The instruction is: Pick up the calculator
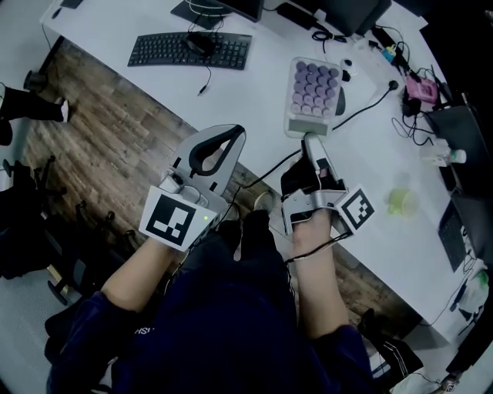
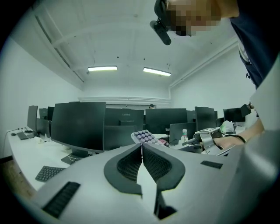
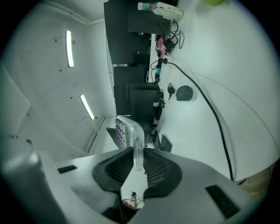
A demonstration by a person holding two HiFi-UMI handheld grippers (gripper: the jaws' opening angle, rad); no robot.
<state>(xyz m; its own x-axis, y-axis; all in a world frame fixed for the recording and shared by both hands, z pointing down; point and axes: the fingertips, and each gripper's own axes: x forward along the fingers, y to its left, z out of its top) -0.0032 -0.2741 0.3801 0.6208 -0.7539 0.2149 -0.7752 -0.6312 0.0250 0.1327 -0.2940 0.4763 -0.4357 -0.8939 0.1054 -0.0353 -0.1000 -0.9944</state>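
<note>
The calculator (image 1: 314, 96) is a pale slab with rows of purple keys, and it hangs above the white desk (image 1: 115, 19). My right gripper (image 1: 310, 141) is shut on its near edge. In the right gripper view the calculator (image 3: 129, 130) stands on edge between the ribbed pads (image 3: 154, 165). My left gripper (image 1: 237, 131) is lower left of it, shut and holding nothing. In the left gripper view its jaws (image 2: 141, 145) meet in a thin line, with the calculator (image 2: 144, 136) just beyond them and the right gripper (image 2: 205, 139) to the right.
A black keyboard (image 1: 190, 50) with a mouse (image 1: 202, 43) lies at the far left of the desk. Black cables (image 1: 370, 104), a pink device (image 1: 422, 89), a small bottle (image 1: 447, 157) and a green object (image 1: 401, 202) are on the right. Monitors (image 2: 78, 127) line the back. Wooden floor (image 1: 115, 131) runs below the desk edge.
</note>
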